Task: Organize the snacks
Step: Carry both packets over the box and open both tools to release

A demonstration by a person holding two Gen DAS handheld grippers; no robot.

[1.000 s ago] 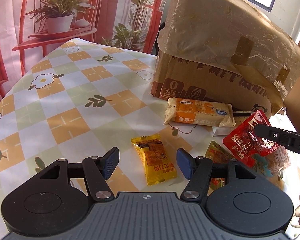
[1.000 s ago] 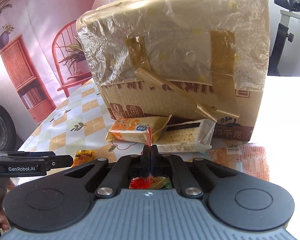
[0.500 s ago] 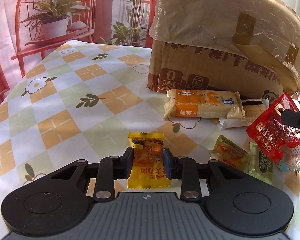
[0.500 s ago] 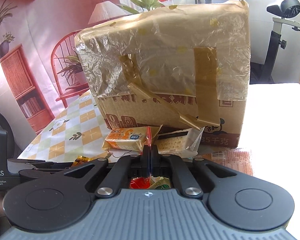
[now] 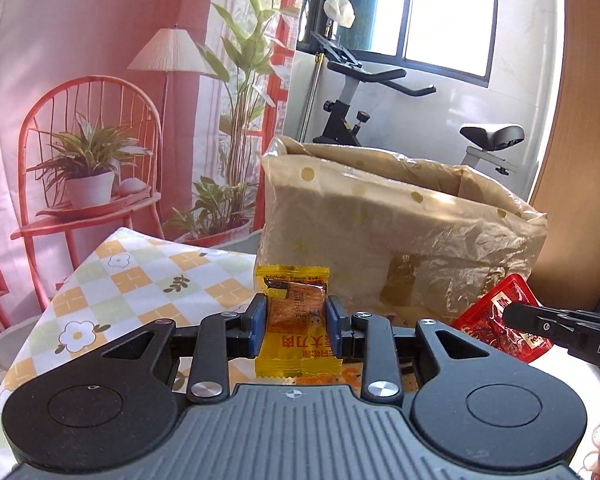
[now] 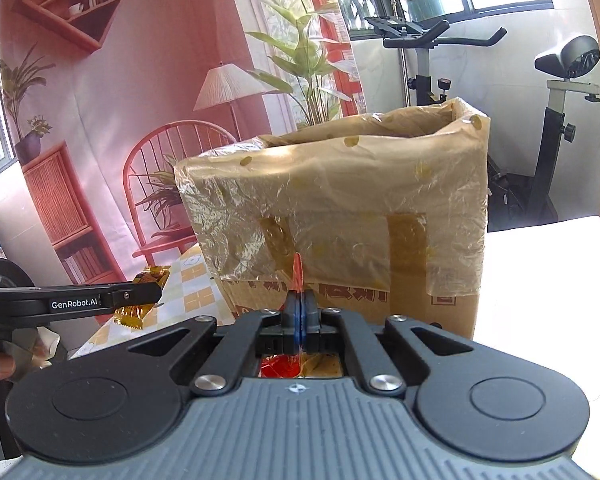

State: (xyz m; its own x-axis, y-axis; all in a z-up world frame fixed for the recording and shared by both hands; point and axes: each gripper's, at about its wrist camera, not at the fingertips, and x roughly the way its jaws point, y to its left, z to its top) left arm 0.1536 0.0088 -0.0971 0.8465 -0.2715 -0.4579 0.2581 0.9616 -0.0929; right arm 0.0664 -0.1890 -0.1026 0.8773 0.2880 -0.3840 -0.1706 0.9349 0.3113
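Checkered table (image 5: 140, 280) (floral), plastic-lined carton (image 5: 400, 232), perhaps biscuits.

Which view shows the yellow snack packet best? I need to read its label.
The left wrist view: the yellow snack packet faces the camera, clamped in the left claw. The right wrist view shows only its crinkled ends.

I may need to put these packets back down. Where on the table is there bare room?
Free: the checked tablecloth left of the lined box, out to its edge, and the white tabletop right of the box. Crowded: under the tongs, before the box, where other packets show.
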